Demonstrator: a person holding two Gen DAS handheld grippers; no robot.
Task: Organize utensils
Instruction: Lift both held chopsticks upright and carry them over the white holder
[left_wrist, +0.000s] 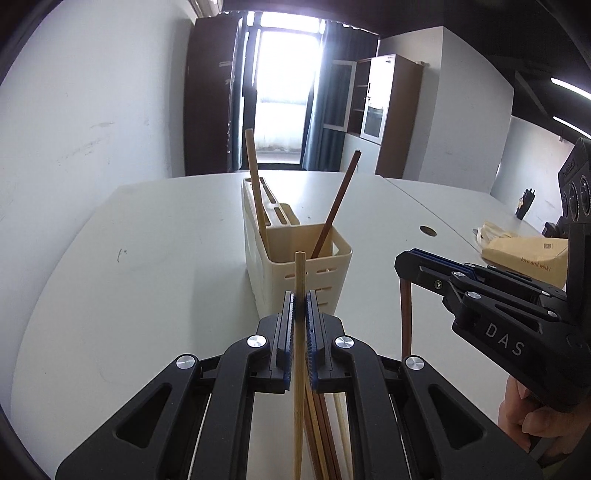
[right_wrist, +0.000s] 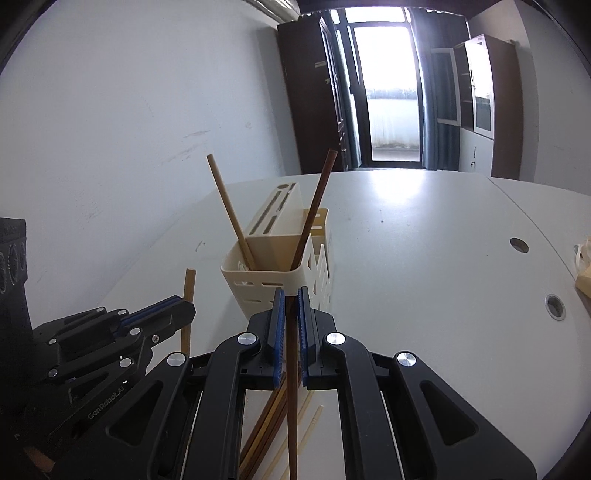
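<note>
The left gripper (left_wrist: 300, 306) is clenched on a light wooden chopstick (left_wrist: 299, 280). The stick stands nearly upright between the blue ribbed pads (left_wrist: 292, 308), and its top end rises above the fingertips. The right gripper (right_wrist: 291, 306) is clenched on a dark brown chopstick (right_wrist: 291, 387), which also runs nearly upright between the pads and extends below them.

The landmark is the cream utensil holder (left_wrist: 295, 266) on the white table (left_wrist: 147, 258). Both grippers sit on the near side of the holder, above the table, angled downward toward it. The left gripper is left of the right gripper, and the two are close together but apart. Inside the holder's open compartment, a light chopstick (right_wrist: 229, 210) leans left and a dark chopstick (right_wrist: 314, 210) leans right. The far part of the holder has a slotted top (right_wrist: 273, 214). A loose pile of chopsticks (right_wrist: 266, 428), light and dark, lies on the table on the near side of the holder, beneath the grippers.

Readable writing: "DAS" on the right gripper body (left_wrist: 504, 339); "GenRobot.AI" on the left gripper body (right_wrist: 107, 402); "love and wink!" on a tan paper package (left_wrist: 524, 253) well to the right of the holder.

A person's hand (left_wrist: 532, 421) grips the right gripper's handle at the lower right of the left wrist view.
</note>
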